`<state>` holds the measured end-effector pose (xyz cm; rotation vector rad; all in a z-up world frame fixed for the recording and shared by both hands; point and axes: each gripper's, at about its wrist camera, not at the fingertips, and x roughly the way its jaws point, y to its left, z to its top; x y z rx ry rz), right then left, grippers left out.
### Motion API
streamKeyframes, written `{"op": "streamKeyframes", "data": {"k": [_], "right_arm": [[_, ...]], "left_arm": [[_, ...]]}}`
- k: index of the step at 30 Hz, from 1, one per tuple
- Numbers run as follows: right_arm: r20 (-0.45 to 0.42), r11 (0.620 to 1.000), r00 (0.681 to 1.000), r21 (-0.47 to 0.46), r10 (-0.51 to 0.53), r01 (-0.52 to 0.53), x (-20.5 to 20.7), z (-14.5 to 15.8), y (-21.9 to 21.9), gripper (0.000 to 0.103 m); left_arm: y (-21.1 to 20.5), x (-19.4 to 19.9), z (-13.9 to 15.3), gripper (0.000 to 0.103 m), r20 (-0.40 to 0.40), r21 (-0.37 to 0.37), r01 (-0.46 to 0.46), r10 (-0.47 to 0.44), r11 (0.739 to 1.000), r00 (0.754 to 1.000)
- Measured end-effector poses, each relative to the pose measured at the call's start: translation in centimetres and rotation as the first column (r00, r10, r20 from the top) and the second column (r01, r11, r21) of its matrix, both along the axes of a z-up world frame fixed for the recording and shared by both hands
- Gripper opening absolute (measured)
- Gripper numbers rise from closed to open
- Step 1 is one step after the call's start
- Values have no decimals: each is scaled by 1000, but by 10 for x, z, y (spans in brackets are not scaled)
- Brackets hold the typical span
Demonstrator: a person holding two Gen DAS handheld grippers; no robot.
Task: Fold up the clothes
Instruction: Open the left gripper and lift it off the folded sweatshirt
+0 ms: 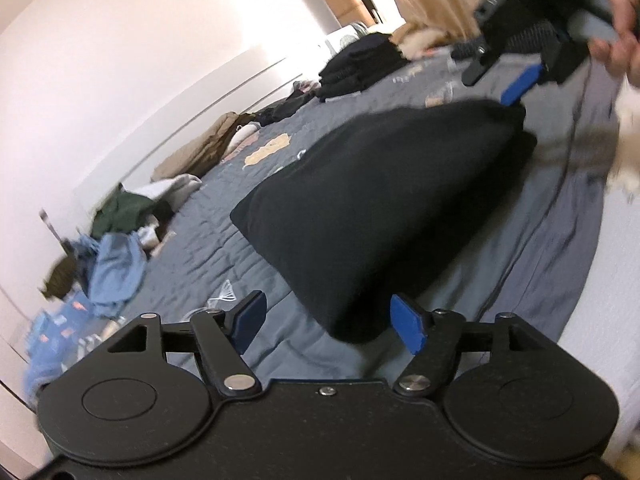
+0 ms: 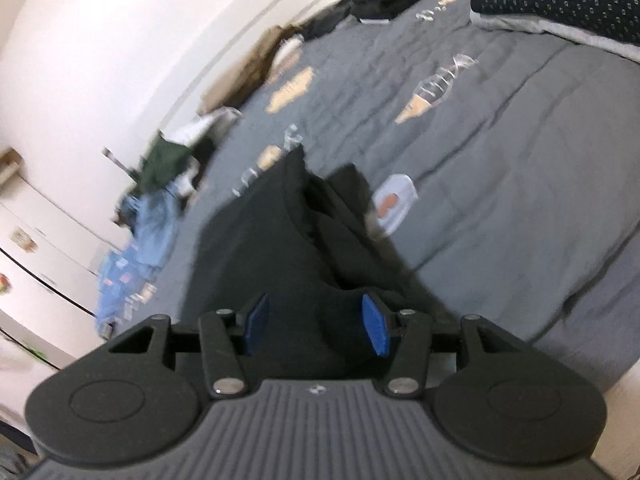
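**Black garment folded on the bed, loose clothes waiting at the wall side**

The scene is a bedroom with a pale wall and a wide bed covered by a grey quilt (image 1: 224,240) with small printed pictures. On this quilt, near its middle, lies a black garment (image 1: 380,208), and it looks already folded into a compact, thick shape with straight edges. Far back on the bed stands a stack of dark folded clothes (image 1: 360,68), so some part of the job seems done. Along the wall side there is a loose pile of clothes (image 1: 116,256), blue, green and beige, not folded; this I judge to be what is left.

The left gripper (image 1: 330,322) is at the near end of the black garment, its jaws wide apart and holding nothing. The right gripper (image 2: 316,326) is at the far end, directly over the cloth; its jaws also stand apart, with the black fabric between them but not pinched. A hand (image 1: 624,16) holds it.

Whether one more fold is coming for this garment, or it is finished and only needs to go to the stack, the pictures do not settle.
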<state>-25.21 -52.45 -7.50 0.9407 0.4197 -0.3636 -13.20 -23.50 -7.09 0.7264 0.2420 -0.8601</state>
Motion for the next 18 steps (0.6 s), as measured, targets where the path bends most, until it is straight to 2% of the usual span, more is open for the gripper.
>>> {"op": "streamKeyframes", "data": {"k": [3,7,12,15,18], "right_arm": [[76,1000,997,18,17,-19,-3,6,0,52],[129,996,991,74,37,-47,9,4,-3,53],[35,998,999,69,-4,2,33,-11,-11,53],[16,995,1000,102,-27,25,40,-23,-20,53],[-1,996,1000,83,-19,19,47,-28,-21,53]], "left_arm": [[2,4,9,72,-63,-55,-6,2,998,998],[0,6,8,75,-91,-64,-10,4,998,996],[-2,8,5,76,-101,-57,-18,12,998,995],[-1,9,5,76,-111,-60,-26,19,998,994],[0,11,6,76,-120,-66,-33,25,997,992]]}}
